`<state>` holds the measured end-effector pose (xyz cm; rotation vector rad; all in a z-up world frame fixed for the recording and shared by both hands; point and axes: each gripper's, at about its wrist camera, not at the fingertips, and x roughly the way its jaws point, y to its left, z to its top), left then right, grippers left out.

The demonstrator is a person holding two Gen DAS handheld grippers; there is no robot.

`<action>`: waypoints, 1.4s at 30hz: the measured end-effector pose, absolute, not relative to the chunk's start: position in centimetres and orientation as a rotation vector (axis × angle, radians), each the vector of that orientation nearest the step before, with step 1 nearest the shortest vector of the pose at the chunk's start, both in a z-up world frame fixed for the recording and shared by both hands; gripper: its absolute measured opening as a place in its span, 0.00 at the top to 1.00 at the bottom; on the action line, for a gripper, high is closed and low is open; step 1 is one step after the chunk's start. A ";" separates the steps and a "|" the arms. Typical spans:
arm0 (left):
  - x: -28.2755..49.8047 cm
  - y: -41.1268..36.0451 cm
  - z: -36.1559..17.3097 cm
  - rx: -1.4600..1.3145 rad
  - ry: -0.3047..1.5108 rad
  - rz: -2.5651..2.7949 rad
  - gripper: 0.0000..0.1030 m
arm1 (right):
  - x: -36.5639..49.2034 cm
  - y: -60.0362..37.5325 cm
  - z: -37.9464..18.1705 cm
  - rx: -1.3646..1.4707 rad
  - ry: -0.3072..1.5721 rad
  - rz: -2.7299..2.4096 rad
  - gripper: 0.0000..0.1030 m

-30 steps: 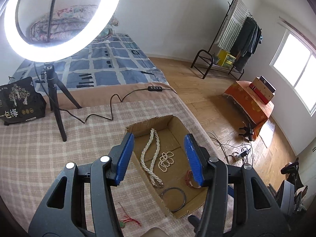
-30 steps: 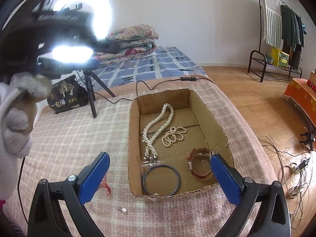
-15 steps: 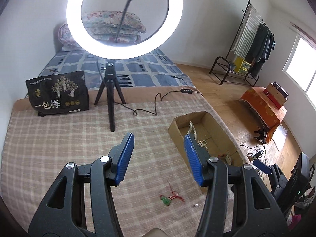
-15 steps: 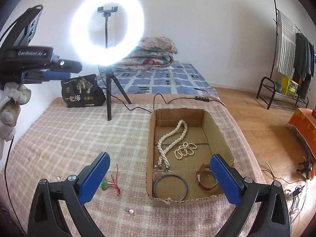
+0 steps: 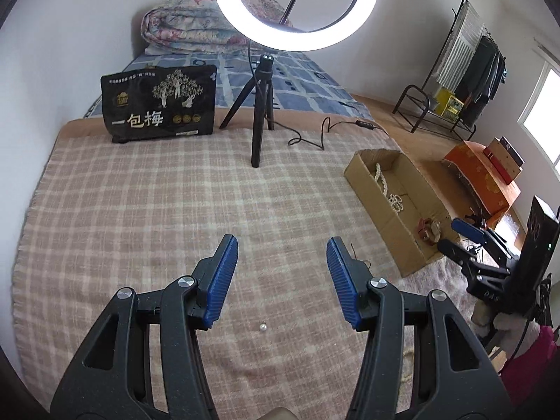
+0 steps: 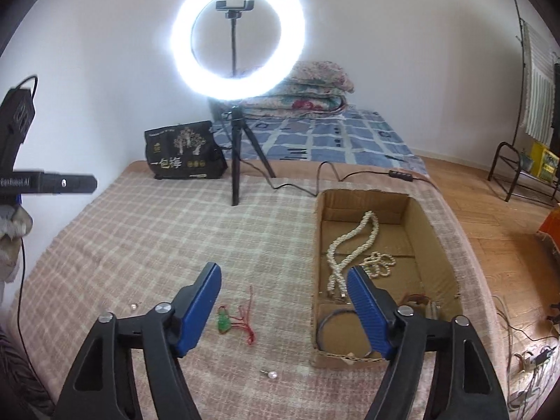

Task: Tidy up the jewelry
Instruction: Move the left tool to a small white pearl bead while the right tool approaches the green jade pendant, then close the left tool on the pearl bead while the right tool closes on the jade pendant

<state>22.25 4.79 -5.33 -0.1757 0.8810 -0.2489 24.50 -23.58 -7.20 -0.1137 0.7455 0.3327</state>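
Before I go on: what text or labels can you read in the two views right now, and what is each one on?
"一包梅": large pale characters on the black bag standing by the ring light tripod.
"GenRobot.AI": on the left tongs body, cut off at the frame edge.
Small print along the bag's top and its round gold seals: too small to read.
Cardboard box: no print seen.

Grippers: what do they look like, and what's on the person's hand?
Both the left gripper and the right gripper have black plastic frames, silver rivets and ribbed blue fingers. The left one's body carries white lettering and a black cable. The hand wears a pale fuzzy glove.
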 end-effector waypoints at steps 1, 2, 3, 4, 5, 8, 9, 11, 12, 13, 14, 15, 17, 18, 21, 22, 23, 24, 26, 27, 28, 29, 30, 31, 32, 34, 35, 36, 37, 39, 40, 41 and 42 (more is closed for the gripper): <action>21.9 5.1 -5.8 -0.181 0.889 -0.254 0.48 | 24.6 -23.4 -7.4 -0.112 0.753 0.344 0.34; 21.5 5.3 -6.3 -0.186 0.898 -0.257 0.48 | 24.7 -23.2 -7.7 -0.111 0.762 0.357 0.37; 21.1 5.5 -6.8 -0.189 0.908 -0.257 0.48 | 24.9 -22.8 -8.1 -0.113 0.777 0.376 0.38; 20.8 5.6 -7.2 -0.190 0.914 -0.258 0.48 | 25.0 -22.5 -8.4 -0.114 0.790 0.390 0.42; 20.4 5.7 -7.8 -0.188 0.926 -0.259 0.48 | 25.0 -22.2 -8.7 -0.116 0.801 0.400 0.45; 19.8 5.6 -9.3 -0.175 0.962 -0.266 0.48 | 25.3 -21.1 -9.8 -0.125 0.845 0.442 0.53; 19.5 5.5 -9.9 -0.170 0.979 -0.271 0.48 | 25.4 -20.7 -10.2 -0.132 0.861 0.455 0.53; 19.3 5.2 -11.2 -0.158 1.010 -0.275 0.48 | 25.5 -19.9 -11.0 -0.150 0.894 0.477 0.53; 19.1 5.0 -12.0 -0.146 1.028 -0.277 0.53 | 25.5 -19.5 -11.4 -0.159 0.907 0.486 0.53; 19.1 4.7 -12.6 -0.132 1.046 -0.280 0.61 | 25.6 -19.1 -11.9 -0.170 0.925 0.500 0.53; 18.9 4.5 -13.1 -0.122 1.056 -0.281 0.61 | 25.6 -18.8 -12.2 -0.175 0.938 0.508 0.53; 18.9 4.3 -13.6 -0.110 1.066 -0.286 0.61 | 25.6 -18.5 -12.7 -0.186 0.955 0.518 0.53; 18.8 3.8 -14.3 -0.084 1.081 -0.292 0.61 | 25.6 -18.1 -13.4 -0.205 0.979 0.530 0.56; 18.9 3.5 -14.7 -0.072 1.088 -0.294 0.61 | 25.6 -17.9 -13.8 -0.214 0.993 0.535 0.58; 19.3 3.0 -15.4 -0.048 1.099 -0.294 0.61 | 25.6 -17.5 -14.9 -0.244 1.024 0.537 0.64; 19.5 2.9 -15.7 -0.042 1.104 -0.297 0.62 | 25.6 -17.4 -15.1 -0.253 1.028 0.536 0.64; 19.6 2.8 -15.8 -0.039 1.109 -0.300 0.62 | 25.7 -17.3 -15.3 -0.258 1.031 0.537 0.64; 19.8 2.6 -16.1 -0.035 1.114 -0.301 0.62 | 25.8 -17.3 -15.5 -0.259 1.035 0.537 0.64; 20.1 2.1 -16.6 -0.025 1.128 -0.303 0.65 | 26.2 -17.3 -15.7 -0.254 1.045 0.539 0.65; 20.3 1.8 -16.9 -0.014 1.137 -0.304 0.68 | 26.3 -17.2 -15.9 -0.252 1.049 0.541 0.65; 20.4 1.6 -17.1 -0.001 1.139 -0.301 0.68 | 26.5 -17.1 -16.0 -0.253 1.053 0.543 0.66; 20.4 1.4 -17.3 0.014 1.140 -0.296 0.68 | 26.5 -17.0 -16.1 -0.258 1.055 0.543 0.66; 20.5 1.2 -17.4 0.028 1.141 -0.291 0.68 | 26.6 -16.9 -16.3 -0.264 1.058 0.545 0.66; 20.6 1.1 -17.5 0.035 1.143 -0.289 0.68 | 26.7 -16.8 -16.4 -0.267 1.062 0.547 0.67; 20.7 1.1 -17.7 0.038 1.146 -0.283 0.68 | 26.8 -16.7 -16.6 -0.267 1.066 0.550 0.67; 20.8 1.2 -17.9 0.034 1.152 -0.282 0.68 | 27.0 -16.7 -16.8 -0.266 1.075 0.548 0.68; 20.9 1.3 -17.9 0.032 1.156 -0.281 0.68 | 27.0 -16.7 -17.0 -0.265 1.080 0.548 0.68; 20.9 1.3 -18.0 0.033 1.160 -0.282 0.68 | 27.1 -16.7 -17.2 -0.267 1.084 0.544 0.69; 21.0 1.3 -18.1 0.034 1.162 -0.283 0.68 | 27.2 -16.7 -17.3 -0.267 1.087 0.542 0.69; 21.0 1.3 -18.2 0.032 1.166 -0.286 0.68 | 27.3 -16.7 -17.5 -0.267 1.091 0.538 0.70; 21.0 1.3 -18.2 0.032 1.166 -0.286 0.68 | 27.4 -16.7 -17.6 -0.267 1.093 0.537 0.70; 21.0 1.3 -18.2 0.031 1.167 -0.287 0.68 | 27.4 -16.7 -17.6 -0.267 1.094 0.535 0.70; 21.1 1.4 -18.3 0.028 1.168 -0.288 0.68 | 27.5 -16.6 -17.7 -0.265 1.095 0.537 0.70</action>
